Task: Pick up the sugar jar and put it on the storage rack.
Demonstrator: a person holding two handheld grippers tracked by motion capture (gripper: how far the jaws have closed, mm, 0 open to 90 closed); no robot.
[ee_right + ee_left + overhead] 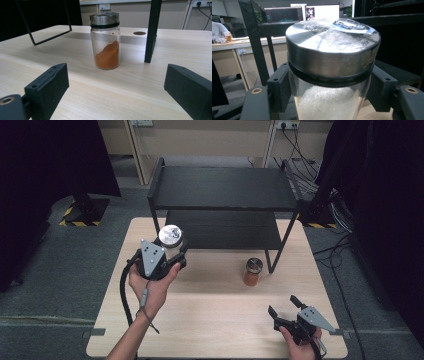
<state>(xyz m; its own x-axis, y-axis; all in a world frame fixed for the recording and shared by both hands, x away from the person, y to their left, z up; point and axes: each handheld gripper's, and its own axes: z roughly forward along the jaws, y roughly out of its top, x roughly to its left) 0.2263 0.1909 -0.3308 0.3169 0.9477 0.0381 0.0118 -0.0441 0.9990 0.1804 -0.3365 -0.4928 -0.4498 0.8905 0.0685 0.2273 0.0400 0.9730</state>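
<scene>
Nearest me, the right hand-held gripper [283, 308] rests low over the worktop [210, 320] with its jaws spread wide. Farther off stands a jar of orange powder [253, 271], beside the black shelf's [222, 190] leg. The left hand-held gripper [172, 251] pinches a steel-lidded jar of white crystals [332, 75] before the shelf.

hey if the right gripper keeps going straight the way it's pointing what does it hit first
Probably the spice jar standing on the table, roughly centred between the open right gripper jaws. The shelf leg stands just right of that line.
</scene>
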